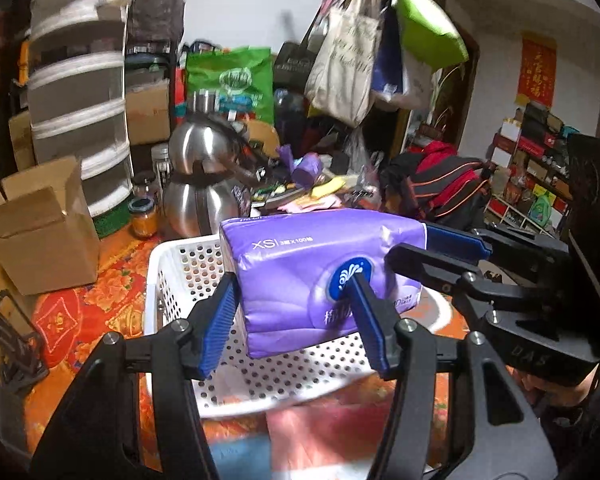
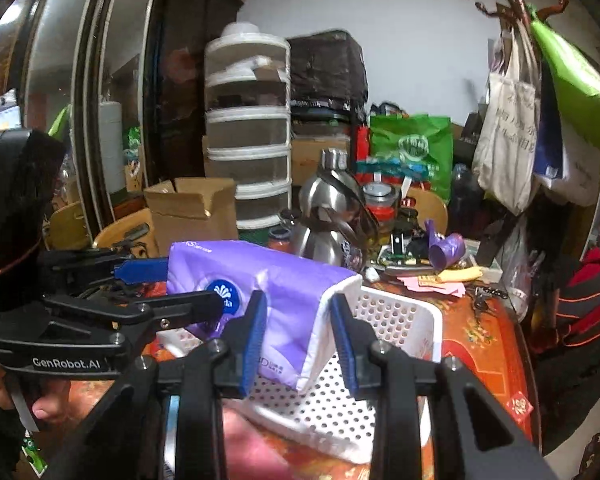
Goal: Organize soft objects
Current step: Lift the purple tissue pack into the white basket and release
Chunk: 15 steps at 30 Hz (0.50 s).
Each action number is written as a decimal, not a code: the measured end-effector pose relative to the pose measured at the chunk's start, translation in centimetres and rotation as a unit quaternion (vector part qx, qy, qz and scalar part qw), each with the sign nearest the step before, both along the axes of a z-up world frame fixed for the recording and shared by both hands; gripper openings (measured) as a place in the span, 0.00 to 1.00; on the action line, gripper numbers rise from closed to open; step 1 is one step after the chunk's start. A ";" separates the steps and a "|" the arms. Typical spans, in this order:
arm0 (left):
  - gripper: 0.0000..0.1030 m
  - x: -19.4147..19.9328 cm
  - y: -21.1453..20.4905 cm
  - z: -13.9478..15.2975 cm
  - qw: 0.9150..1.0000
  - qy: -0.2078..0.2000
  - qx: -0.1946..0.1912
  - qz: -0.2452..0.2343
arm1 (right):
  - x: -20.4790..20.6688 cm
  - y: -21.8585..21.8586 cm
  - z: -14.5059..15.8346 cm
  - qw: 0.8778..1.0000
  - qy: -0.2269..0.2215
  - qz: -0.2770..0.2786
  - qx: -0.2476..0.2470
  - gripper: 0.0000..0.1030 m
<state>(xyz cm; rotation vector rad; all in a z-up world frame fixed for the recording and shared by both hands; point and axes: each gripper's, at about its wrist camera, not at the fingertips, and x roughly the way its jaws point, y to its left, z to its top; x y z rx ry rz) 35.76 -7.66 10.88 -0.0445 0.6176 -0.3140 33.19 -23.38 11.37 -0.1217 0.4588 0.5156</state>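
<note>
Cluttered room, red-and-orange floral tablecloth (image 1: pixel 96 312) covering the work surface. Purple tissue pack (image 1: pixel 320 276) is hanging over the white perforated basket (image 1: pixel 172 276), tilted, its lower corner dipping inside the basket; whether it touches the basket floor cannot be told. Left gripper (image 1: pixel 296 320) is straddling the pack from 6 o'clock, blue pads spread wide; the pad at 5 o'clock is lying across the pack's front face, the other standing just beside its edge, so no clamping there. Right gripper (image 2: pixel 298 336) is pinching the white-seamed end of the pack between its pads and carrying its weight; in the left wrist view it is reaching in from 3 o'clock. Two steel kettles (image 1: pixel 204 176) are standing stacked behind the basket at 11 o'clock, an open cardboard box (image 1: pixel 40 224) at 9 o'clock, a small orange jar (image 1: pixel 143 216) between them. Tote bags (image 1: pixel 348 52) are hanging at 1 o'clock.
</note>
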 end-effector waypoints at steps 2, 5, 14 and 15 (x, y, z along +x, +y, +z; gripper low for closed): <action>0.52 2.5 0.1 -1.7 1.000 0.023 -0.002 0.003 | 2.5 0.1 -1.3 1.000 0.027 0.001 0.003 0.30; 0.52 4.8 0.4 -4.3 0.999 0.051 -0.005 0.008 | 5.5 0.2 -3.4 0.997 0.072 -0.007 0.011 0.30; 0.52 8.8 1.7 -8.5 0.994 0.105 -0.031 0.020 | 9.2 0.9 -7.1 0.993 0.121 -0.012 -0.012 0.30; 0.52 9.0 2.1 -9.0 0.993 0.108 -0.033 0.025 | 9.5 1.0 -7.5 0.991 0.132 -0.011 -0.016 0.30</action>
